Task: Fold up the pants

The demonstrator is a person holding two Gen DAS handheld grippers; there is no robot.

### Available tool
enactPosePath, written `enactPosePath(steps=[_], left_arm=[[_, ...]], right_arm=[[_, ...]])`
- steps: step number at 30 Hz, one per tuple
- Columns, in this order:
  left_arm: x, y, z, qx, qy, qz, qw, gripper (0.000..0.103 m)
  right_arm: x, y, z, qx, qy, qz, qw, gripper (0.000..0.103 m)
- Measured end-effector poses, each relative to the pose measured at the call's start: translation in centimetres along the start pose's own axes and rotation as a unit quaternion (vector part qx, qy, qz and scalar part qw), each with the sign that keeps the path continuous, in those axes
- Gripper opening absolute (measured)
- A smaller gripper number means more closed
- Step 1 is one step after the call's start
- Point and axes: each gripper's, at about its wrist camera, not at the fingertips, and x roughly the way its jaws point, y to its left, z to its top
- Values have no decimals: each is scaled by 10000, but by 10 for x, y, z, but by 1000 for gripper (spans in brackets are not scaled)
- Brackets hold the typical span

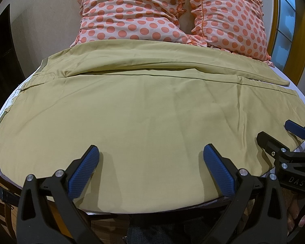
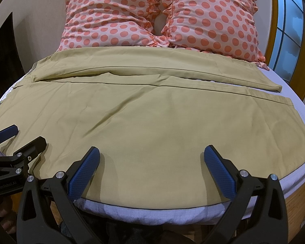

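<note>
Khaki pants point(image 1: 152, 105) lie spread flat across the bed, waist at the left, both leg hems at the right; they also show in the right wrist view point(image 2: 148, 122). My left gripper point(image 1: 150, 152) is open and empty, hovering over the near edge of the near leg. My right gripper point(image 2: 151, 152) is open and empty over the same near edge, further right. Each gripper shows in the other's view: the right one point(image 1: 274, 134) at the right side, the left one point(image 2: 28, 136) at the left side.
Two pink pillows with orange dots point(image 1: 168, 14) point(image 2: 158, 16) lie at the far side of the bed. A white sheet point(image 2: 152, 211) covers the mattress under the pants. A dark cabinet point(image 1: 0, 57) stands at the left, a window point(image 2: 288, 30) at the right.
</note>
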Motion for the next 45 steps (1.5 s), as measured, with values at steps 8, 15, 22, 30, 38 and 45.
enactPosePath(steps=[8, 15, 22, 30, 38, 45], left_arm=[[0, 0, 0, 0, -6, 1, 10000, 101], [0, 0, 0, 1, -9, 1, 10000, 101], [0, 0, 0, 1, -14, 1, 10000, 101], [0, 0, 0, 2, -19, 2, 10000, 101], [1, 1, 1, 72, -3, -62, 10000, 101], [-4, 24, 14, -277, -90, -609, 9977, 101]], right_arm=[[0, -1, 0, -1, -8, 0, 10000, 102], [4, -3, -3, 2, -31, 0, 10000, 102], [0, -4, -4, 20, -132, -11, 9999, 102], [0, -4, -4, 21, -150, -10, 9999, 102], [2, -7, -4, -76, -337, 119, 9993, 102], [5, -102, 82, 1104, -249, 15, 9936, 102]])
